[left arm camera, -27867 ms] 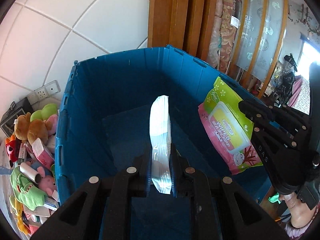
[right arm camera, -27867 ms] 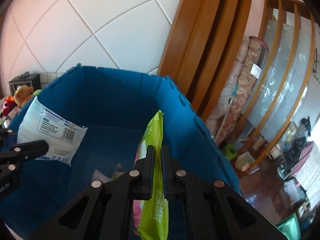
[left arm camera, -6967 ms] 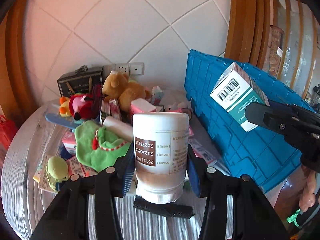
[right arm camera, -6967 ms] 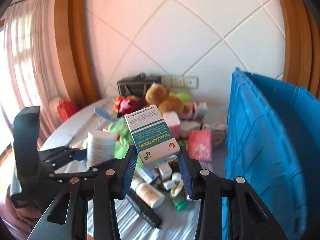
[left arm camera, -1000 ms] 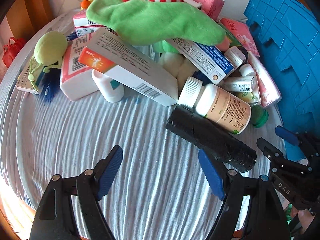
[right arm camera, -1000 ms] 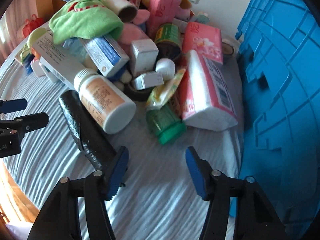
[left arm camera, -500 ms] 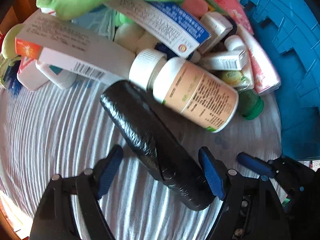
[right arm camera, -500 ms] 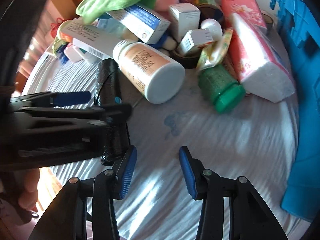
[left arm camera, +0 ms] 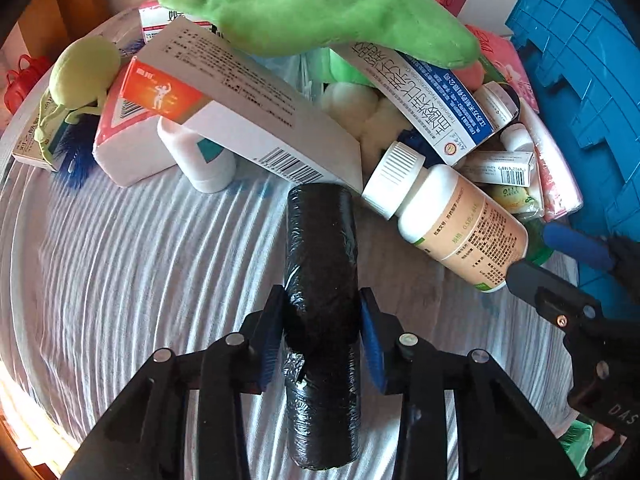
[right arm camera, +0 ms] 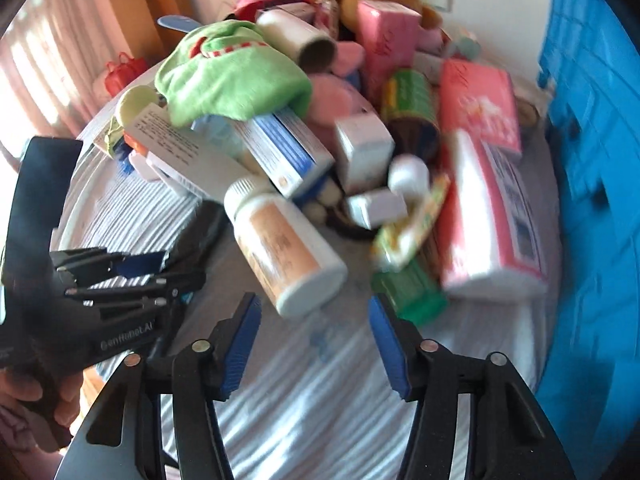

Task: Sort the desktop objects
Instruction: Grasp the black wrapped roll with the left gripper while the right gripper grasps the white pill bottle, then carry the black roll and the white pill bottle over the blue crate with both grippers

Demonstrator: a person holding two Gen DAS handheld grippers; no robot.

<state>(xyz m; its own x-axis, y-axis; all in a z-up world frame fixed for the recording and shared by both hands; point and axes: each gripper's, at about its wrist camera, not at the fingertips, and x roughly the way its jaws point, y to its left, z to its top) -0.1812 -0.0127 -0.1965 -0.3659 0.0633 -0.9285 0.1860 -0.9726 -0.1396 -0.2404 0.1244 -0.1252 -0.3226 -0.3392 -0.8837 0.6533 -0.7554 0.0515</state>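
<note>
The left tongs (left arm camera: 322, 332) clamp the black roll (left arm camera: 320, 280), which lies on the striped counter (left arm camera: 140, 280) with its long axis running straight ahead between the pads. To its right, the orange-labelled bottle (right arm camera: 284, 248) lies base-first just ahead of the right tongs (right arm camera: 314, 344), which gape empty; the blue crate (right arm camera: 592, 160) stands farther right.

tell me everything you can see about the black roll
The black roll is a long cylinder wrapped in glossy, crinkled black plastic film. It lies on its side on the striped cloth, far end against the white box, beside the pill bottle. The left gripper has its blue pads on both sides of it.
</note>
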